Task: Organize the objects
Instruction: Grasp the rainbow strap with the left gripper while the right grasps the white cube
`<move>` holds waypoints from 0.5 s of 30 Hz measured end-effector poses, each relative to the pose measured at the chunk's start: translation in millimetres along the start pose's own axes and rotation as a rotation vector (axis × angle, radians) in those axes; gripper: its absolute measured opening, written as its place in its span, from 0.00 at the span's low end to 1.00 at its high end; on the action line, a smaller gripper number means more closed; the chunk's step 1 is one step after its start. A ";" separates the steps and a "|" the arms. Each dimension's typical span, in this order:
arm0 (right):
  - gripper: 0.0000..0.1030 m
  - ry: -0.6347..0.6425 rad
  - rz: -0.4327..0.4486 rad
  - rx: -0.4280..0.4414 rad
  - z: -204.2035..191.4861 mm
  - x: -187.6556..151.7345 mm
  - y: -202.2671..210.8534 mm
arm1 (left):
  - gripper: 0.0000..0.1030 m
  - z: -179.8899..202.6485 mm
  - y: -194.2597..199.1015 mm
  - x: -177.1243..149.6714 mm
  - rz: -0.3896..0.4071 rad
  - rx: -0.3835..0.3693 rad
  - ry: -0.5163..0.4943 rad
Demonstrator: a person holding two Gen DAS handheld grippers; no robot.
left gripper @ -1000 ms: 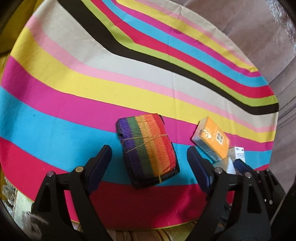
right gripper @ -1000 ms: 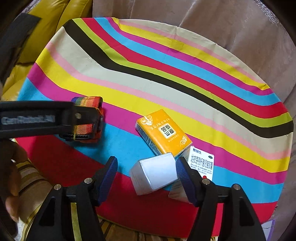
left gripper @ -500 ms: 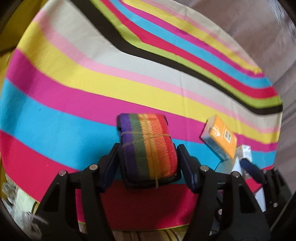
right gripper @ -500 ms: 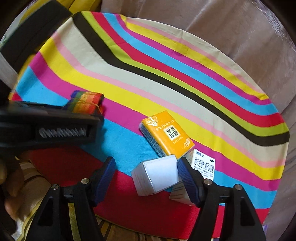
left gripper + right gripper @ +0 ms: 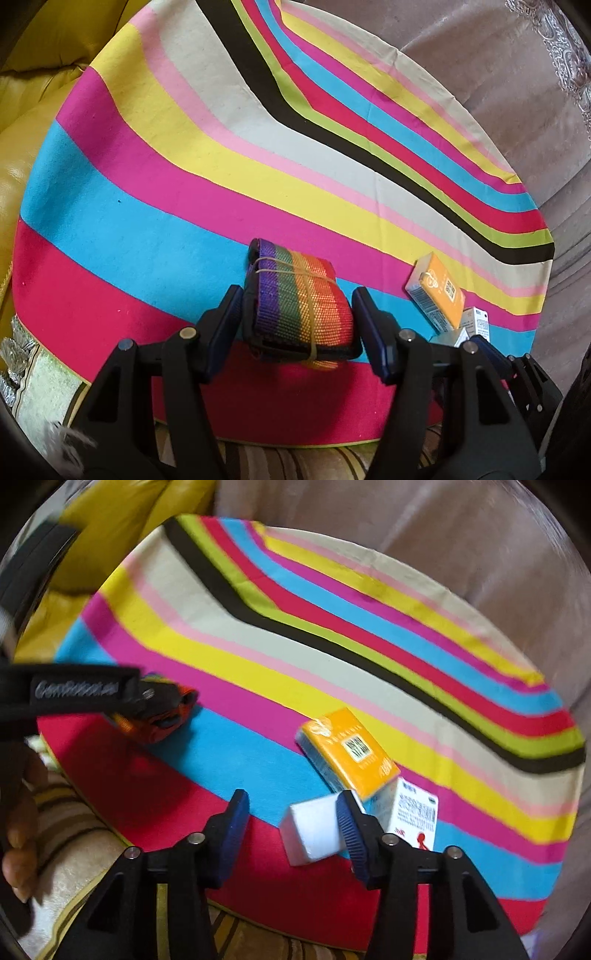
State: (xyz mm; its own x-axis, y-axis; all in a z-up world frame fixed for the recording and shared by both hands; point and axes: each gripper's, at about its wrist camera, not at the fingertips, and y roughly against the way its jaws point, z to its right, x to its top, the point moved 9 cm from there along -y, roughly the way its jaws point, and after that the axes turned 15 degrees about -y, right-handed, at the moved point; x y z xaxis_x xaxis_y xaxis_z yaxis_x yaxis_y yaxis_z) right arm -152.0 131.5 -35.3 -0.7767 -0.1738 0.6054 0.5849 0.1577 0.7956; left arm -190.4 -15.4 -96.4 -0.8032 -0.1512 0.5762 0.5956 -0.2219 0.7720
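At six o'clock in the left wrist view, the left gripper (image 5: pixel 297 330) is clenched on a rolled rainbow strap (image 5: pixel 301 301), its blue pads pressing both sides of the roll, which is bound with a thin elastic band and rests where the red and blue stripes of a round striped cloth (image 5: pixel 155 229) meet. Over in the right wrist view, the right gripper (image 5: pixel 291 823) has just been closing, yet its jaws stand released: only the right pad lies against a white box (image 5: pixel 312 830) at five o'clock, while the left pad is well apart from it, over bare red cloth. Just beyond the white box, toward three o'clock, an orange box (image 5: pixel 349 751) lies tilted on the blue and pink stripes, touching a white printed box (image 5: pixel 415 812) beside it. Farther out, at nine o'clock in that view, the left gripper's black arm crosses the strap, and a person's hand (image 5: pixel 22 819) shows at the edge. Beyond the cloth lie a yellow cushion (image 5: pixel 44 44) at eleven o'clock and grey upholstery (image 5: pixel 480 74) at one o'clock.
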 end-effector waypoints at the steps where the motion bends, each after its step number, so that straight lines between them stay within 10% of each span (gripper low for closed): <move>1: 0.61 -0.023 -0.002 0.019 2.0 0.3 1.7 | 0.62 0.1 1.0 -0.1 0.001 -0.002 0.002; 6: 0.72 -0.091 -0.014 0.170 11.0 8.2 12.9 | 0.62 -1.9 -1.0 0.2 0.004 -0.026 0.016; 15: 0.74 0.092 -0.072 0.146 9.4 7.0 -6.6 | 0.62 -4.2 -2.3 -1.2 0.012 -0.062 0.044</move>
State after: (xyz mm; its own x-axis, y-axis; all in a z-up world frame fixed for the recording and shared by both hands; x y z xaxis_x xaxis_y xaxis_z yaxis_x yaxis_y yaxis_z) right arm -163.5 138.4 -36.5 -0.7869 -0.2764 0.5517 0.4832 0.2799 0.8296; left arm -190.8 -18.7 -100.1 -0.7965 -0.1958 0.5721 0.6045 -0.2793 0.7460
